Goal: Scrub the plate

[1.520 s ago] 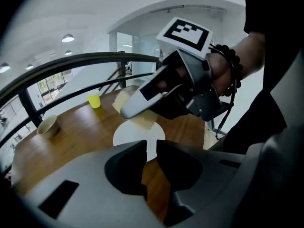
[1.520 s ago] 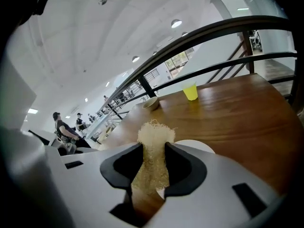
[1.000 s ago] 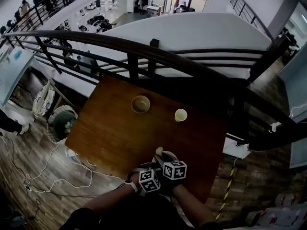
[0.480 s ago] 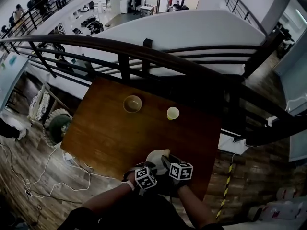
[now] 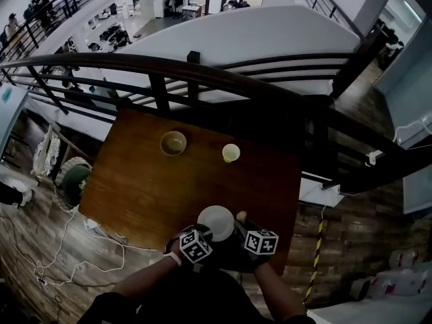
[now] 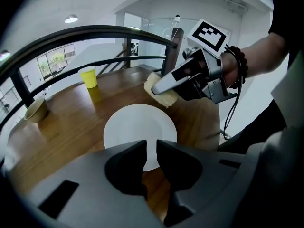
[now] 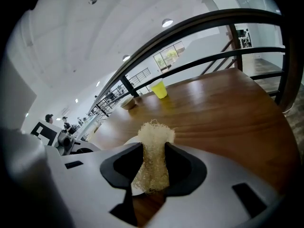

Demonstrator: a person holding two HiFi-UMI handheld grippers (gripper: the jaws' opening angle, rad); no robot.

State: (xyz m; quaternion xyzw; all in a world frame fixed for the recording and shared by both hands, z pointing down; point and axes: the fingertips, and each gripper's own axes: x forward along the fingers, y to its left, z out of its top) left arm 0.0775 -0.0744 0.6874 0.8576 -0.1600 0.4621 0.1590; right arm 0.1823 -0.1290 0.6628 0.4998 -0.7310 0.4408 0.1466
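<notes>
A white plate (image 5: 216,223) sits at the near edge of the brown wooden table (image 5: 148,181). My left gripper (image 5: 202,237) is shut on the plate's near rim; in the left gripper view the plate (image 6: 140,127) runs into the narrow slot between the jaws of the left gripper (image 6: 151,145). My right gripper (image 5: 243,224) is shut on a pale fibrous scrubbing sponge (image 7: 153,151). In the left gripper view the sponge (image 6: 158,87) hovers at the plate's far right rim; whether it touches I cannot tell.
A yellow cup (image 5: 231,153) and a tan bowl (image 5: 173,142) stand apart at the table's far side. A dark railing (image 5: 202,73) runs behind the table. The table's right edge (image 5: 294,201) drops to the floor close to the right gripper.
The plate shows more fully now than a second ago, when the grippers covered most of it. The right gripper with the sponge has shifted to the plate's right edge.
</notes>
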